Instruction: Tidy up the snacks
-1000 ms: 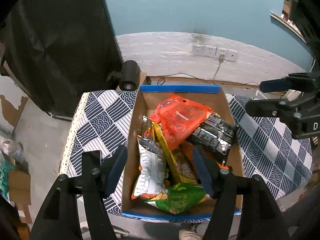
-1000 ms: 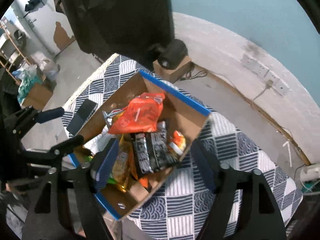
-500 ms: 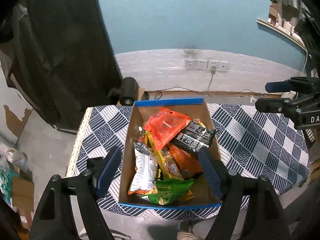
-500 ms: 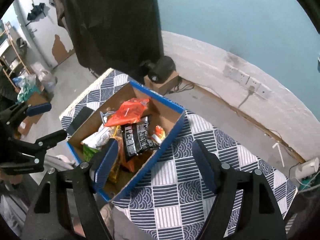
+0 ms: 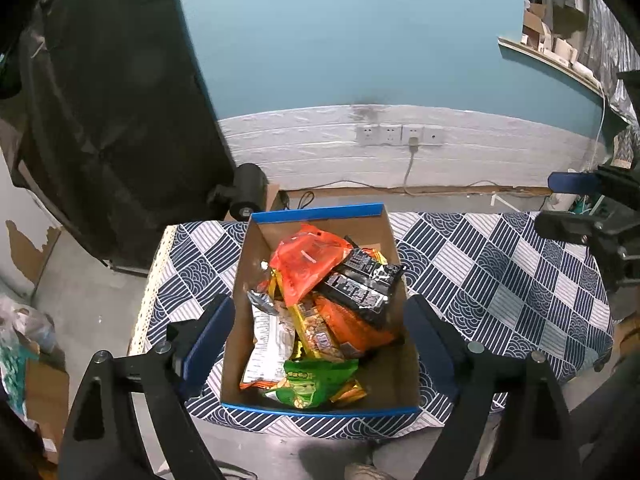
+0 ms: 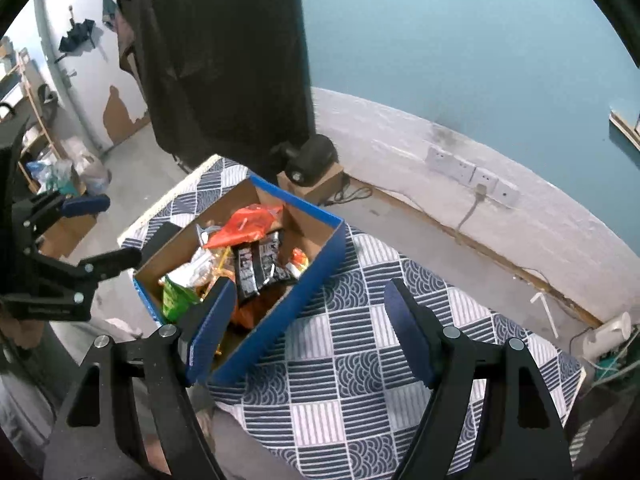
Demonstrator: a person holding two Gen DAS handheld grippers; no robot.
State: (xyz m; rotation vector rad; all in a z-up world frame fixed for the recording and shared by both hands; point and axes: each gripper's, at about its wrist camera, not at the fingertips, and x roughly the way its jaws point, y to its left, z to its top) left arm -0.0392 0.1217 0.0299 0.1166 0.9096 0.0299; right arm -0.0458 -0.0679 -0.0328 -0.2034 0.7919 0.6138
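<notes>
A cardboard box with blue rim [image 5: 316,213] stands on a blue-and-white checked tablecloth [image 5: 500,280]. It holds several snack packets: an orange-red bag [image 5: 308,268] on top, a black packet [image 5: 360,286], a white packet [image 5: 272,344] and a green packet [image 5: 316,380]. My left gripper [image 5: 319,318] hovers above the box, its jaws opening, nothing between them. My right gripper [image 6: 308,304] hangs open and empty over the box's blue side wall [image 6: 320,276] and the cloth [image 6: 360,380]. Each gripper shows in the other's view: the right gripper [image 5: 554,202] and the left gripper [image 6: 112,232].
A black hanging cloth [image 5: 112,100] fills the back left. A black cylindrical device [image 5: 248,192] sits on a small carton by the wall. Wall sockets [image 5: 400,134] with a plugged cable lie behind the table. Bags and cartons [image 6: 64,176] clutter the floor at left.
Both grippers have drawn back and upward from the box, which now looks smaller. The left jaws have spread wider. The right view has swung toward the cloth beside the box.
</notes>
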